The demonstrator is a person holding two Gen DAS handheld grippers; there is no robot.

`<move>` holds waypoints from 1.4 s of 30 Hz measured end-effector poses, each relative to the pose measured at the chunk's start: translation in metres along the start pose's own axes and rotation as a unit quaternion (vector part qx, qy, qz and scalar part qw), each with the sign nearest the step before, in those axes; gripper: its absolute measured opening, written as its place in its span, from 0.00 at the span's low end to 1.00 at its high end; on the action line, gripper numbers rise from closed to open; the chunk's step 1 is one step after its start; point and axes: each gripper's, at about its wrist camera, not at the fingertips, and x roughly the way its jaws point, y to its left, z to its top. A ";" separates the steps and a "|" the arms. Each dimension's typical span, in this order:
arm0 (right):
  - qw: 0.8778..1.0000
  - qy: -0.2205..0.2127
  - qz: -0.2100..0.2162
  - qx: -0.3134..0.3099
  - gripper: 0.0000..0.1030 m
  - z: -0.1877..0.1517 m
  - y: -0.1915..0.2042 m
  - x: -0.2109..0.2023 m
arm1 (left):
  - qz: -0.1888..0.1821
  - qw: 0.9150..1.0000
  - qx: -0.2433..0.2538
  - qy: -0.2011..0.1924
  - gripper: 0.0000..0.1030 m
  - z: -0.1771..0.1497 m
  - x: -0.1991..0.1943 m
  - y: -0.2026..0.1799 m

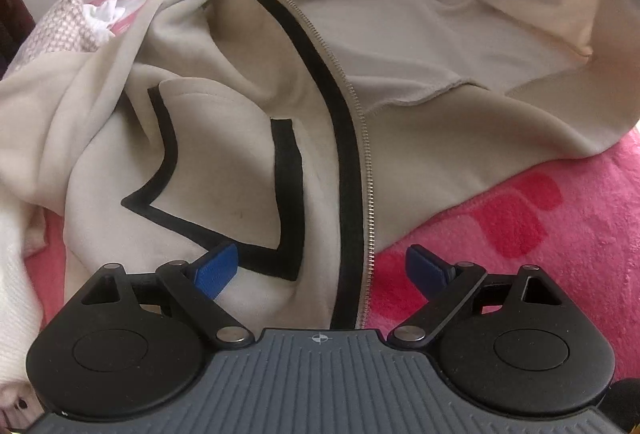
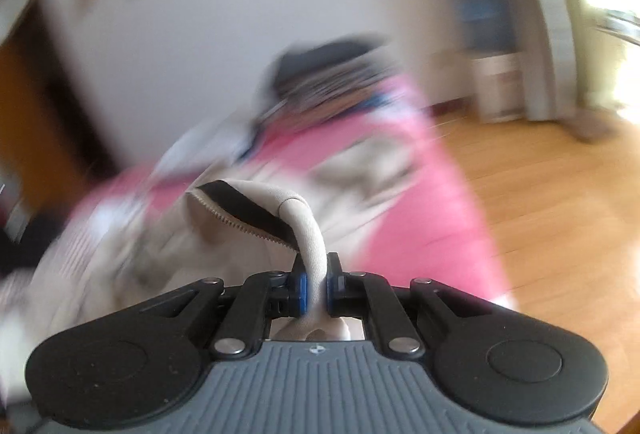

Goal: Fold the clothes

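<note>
Pinching the beige zip-up jacket with black trim by its edge, the right gripper is lifting it off the pink bed; the left gripper, spread wide and empty, should catch the near zipper hem evenly.

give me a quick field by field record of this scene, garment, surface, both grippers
garment: beige zip jacket with black trim, spread out and rumpled
zipper: open, metal teeth run down the front edge
surface: pink blanket
left gripper: open, above the jacket hem, holding nothing
right gripper: shut on a jacket edge by the zipper, lifted
other items: white cloth to the left
right view: blurred
</note>
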 end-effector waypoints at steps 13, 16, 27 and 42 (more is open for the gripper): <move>0.989 0.089 -0.098 0.064 0.45 -0.028 -0.050 0.031 | 0.007 1.000 -0.018 0.009 0.89 -0.003 0.005 0.008; 0.991 -0.009 -0.133 -0.005 0.57 -0.020 -0.017 0.002 | 0.008 1.000 -0.004 0.010 0.91 -0.008 0.003 0.002; 0.971 0.079 0.105 -0.198 0.73 -0.074 0.107 0.027 | 0.027 0.999 0.011 -0.017 0.33 -0.035 -0.013 -0.001; 0.964 0.161 0.137 -0.161 0.73 -0.102 0.105 0.039 | 0.013 0.838 -0.477 -0.265 0.28 0.048 -0.123 0.274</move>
